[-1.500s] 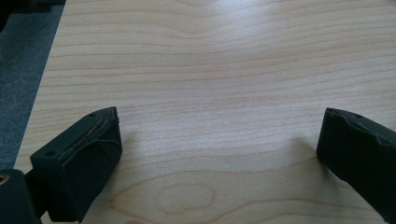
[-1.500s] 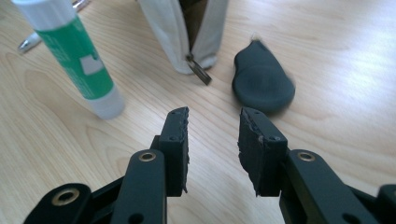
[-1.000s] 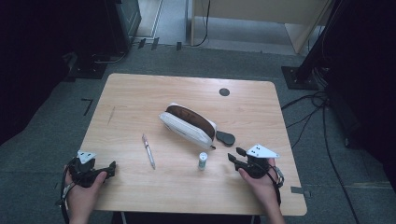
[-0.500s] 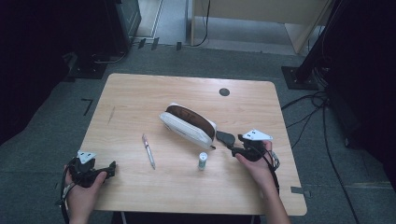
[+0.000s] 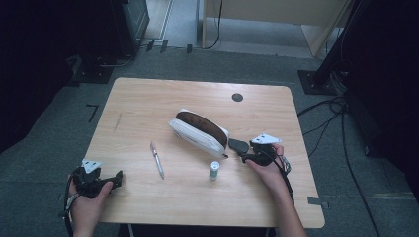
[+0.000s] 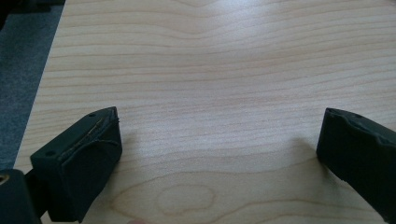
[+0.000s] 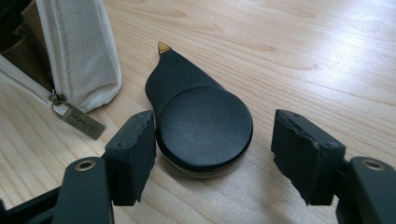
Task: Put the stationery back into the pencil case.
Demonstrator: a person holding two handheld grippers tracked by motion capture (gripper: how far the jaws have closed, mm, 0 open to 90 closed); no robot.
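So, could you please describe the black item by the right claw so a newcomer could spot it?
On the wooden table, find the white zip pouch in the middle. Just off its zipper end lies a black teardrop-shaped tape dispenser, round-bodied with a pointed amber tip, unlike the slim pen and small bottle.

Both grippers are matte black. The left gripper [image 5: 117,177] carries a pale grey three-cornered plate at its 11 o'clock side, and a dark cable trails off toward 7 o'clock. The right gripper [image 5: 236,146] has a like plate and cable. In the gripper views the jaws are blocky black pads with chipped, rough edges, small screw holes, and brass-ringed holes in the arms. Both forearms are bare, without sleeves.
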